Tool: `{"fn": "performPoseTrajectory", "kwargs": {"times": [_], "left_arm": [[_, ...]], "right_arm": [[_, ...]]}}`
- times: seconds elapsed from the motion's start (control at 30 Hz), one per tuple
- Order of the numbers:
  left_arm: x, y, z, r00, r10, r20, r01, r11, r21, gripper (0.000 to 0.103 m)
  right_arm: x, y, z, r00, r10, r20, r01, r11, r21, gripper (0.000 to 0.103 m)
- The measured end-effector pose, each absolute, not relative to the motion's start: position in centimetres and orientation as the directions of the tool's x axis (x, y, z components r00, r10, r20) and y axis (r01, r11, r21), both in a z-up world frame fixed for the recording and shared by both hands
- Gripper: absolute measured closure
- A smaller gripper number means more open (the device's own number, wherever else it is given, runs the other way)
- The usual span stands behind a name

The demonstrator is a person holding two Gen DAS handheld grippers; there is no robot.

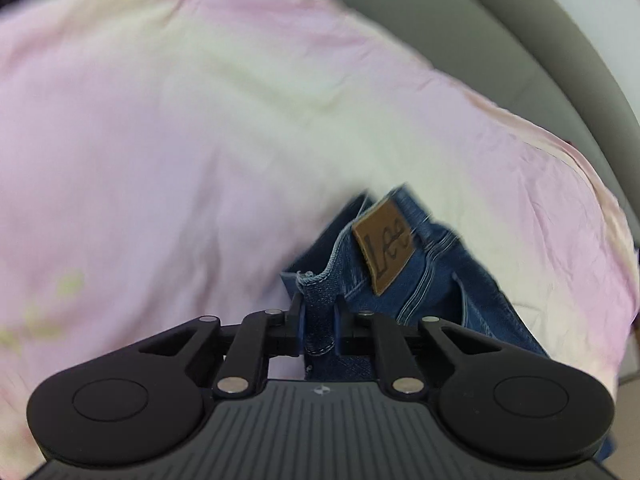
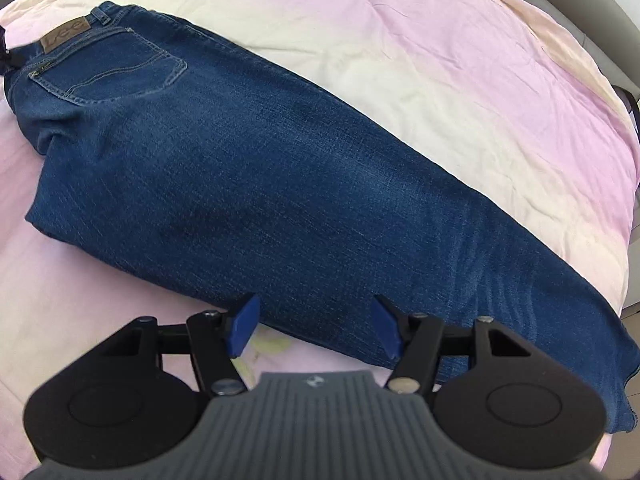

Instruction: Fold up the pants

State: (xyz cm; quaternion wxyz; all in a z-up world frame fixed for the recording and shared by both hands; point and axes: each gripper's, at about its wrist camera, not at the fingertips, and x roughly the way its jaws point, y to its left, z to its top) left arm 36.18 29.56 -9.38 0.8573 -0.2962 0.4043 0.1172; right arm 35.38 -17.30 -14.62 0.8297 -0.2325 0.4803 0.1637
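Dark blue jeans (image 2: 256, 168) lie on a pink and cream bedsheet (image 2: 460, 60), folded lengthwise with one leg on the other, waist at far left, hems at near right. A brown Lee patch (image 2: 66, 38) marks the waistband. My left gripper (image 1: 319, 322) is shut on the waistband's belt loop area, with the Lee patch (image 1: 386, 246) just beyond the jaws. My right gripper (image 2: 314, 330) is open and empty, hovering over the near edge of the leg around mid-length.
The bedsheet (image 1: 160, 140) covers the bed all around. A grey headboard or wall (image 1: 500, 28) curves along the far right edge. The bed's right edge (image 2: 628, 208) drops off beside the hems.
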Motion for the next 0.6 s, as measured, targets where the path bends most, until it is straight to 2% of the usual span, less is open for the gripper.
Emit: {"fn": "performPoseTrajectory", "kwargs": {"times": [0.1, 0.2, 0.33, 0.4, 0.53, 0.6], "left_arm": [[37.4, 29.3, -7.8, 0.621, -0.011, -0.784, -0.386, 0.866, -0.318, 0.089], [38.9, 28.3, -11.5, 0.510, 0.066, -0.858, -0.381, 0.911, -0.157, 0.089], [39.5, 28.7, -15.9, 0.462, 0.065, -0.884, -0.429, 0.889, -0.159, 0.087], [39.9, 28.2, -16.1, 0.453, 0.086, -0.888, -0.414, 0.902, -0.124, 0.083], [39.0, 27.1, -14.1, 0.463, 0.148, -0.874, -0.345, 0.938, -0.024, 0.056], [37.8, 27.1, -12.5, 0.488, 0.184, -0.853, -0.333, 0.943, 0.012, 0.049]], "right_arm": [[35.2, -17.1, -13.8, 0.450, 0.112, -0.886, -0.523, 0.837, -0.160, 0.045], [34.7, -16.0, -13.8, 0.380, 0.218, -0.899, -0.541, 0.841, -0.025, 0.046], [33.8, -14.1, -14.9, 0.279, 0.325, -0.904, -0.558, 0.821, 0.123, 0.057], [33.5, -13.2, -15.2, 0.255, 0.360, -0.898, -0.559, 0.812, 0.167, 0.057], [32.3, -12.1, -15.3, 0.244, 0.408, -0.880, -0.575, 0.791, 0.208, 0.056], [31.8, -11.5, -15.3, 0.247, 0.443, -0.862, -0.593, 0.773, 0.227, 0.056]]}}
